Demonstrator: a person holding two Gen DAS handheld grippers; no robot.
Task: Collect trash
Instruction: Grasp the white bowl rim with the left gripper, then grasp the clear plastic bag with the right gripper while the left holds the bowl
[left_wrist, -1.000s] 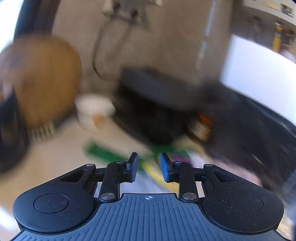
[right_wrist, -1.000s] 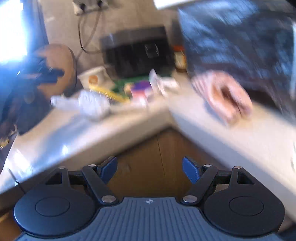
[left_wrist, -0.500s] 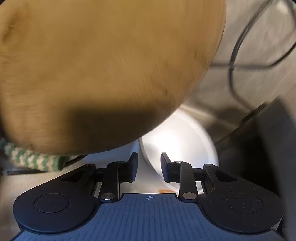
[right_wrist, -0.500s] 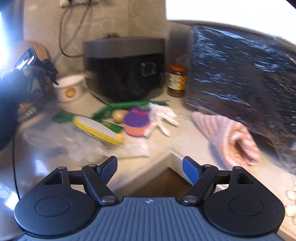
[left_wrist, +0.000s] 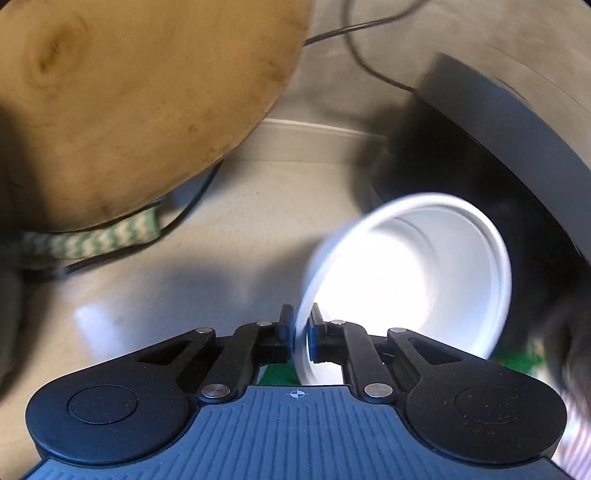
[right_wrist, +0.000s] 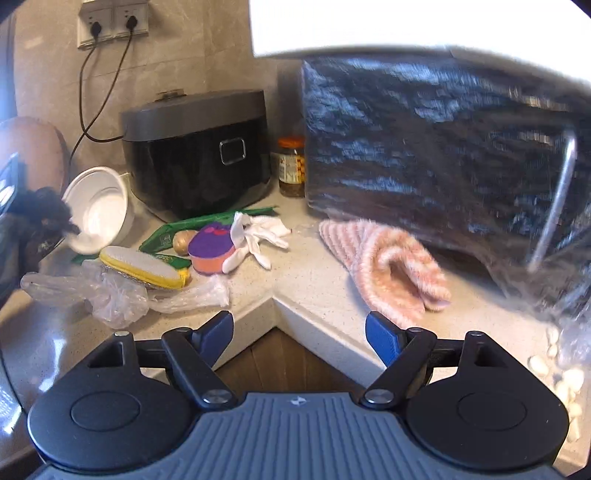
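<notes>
My left gripper (left_wrist: 301, 326) is shut on the rim of a white disposable bowl (left_wrist: 410, 273), one finger inside and one outside. The bowl is tipped on its side, its mouth facing the camera. The right wrist view shows the same bowl (right_wrist: 98, 210) tilted at the far left of the counter. Near it lie a crumpled clear plastic bag (right_wrist: 122, 295), a yellow packet (right_wrist: 144, 267), a green wrapper (right_wrist: 207, 221), a purple and orange cup (right_wrist: 212, 247) and a white crumpled glove (right_wrist: 258, 232). My right gripper (right_wrist: 299, 328) is open and empty above the counter's inner corner.
A black rice cooker (right_wrist: 195, 151) stands right beside the bowl, with a jar (right_wrist: 291, 166) next to it. A round wooden board (left_wrist: 129, 103) leans at the left over a green-striped cloth (left_wrist: 92, 240). A pink towel (right_wrist: 388, 266) lies before a foil-wrapped black appliance (right_wrist: 443, 155).
My left gripper swung down past the wooden board to the white bowl, closed on its rim and tipped it over. The right gripper's view steadied over the counter corner, jaws still wide.
</notes>
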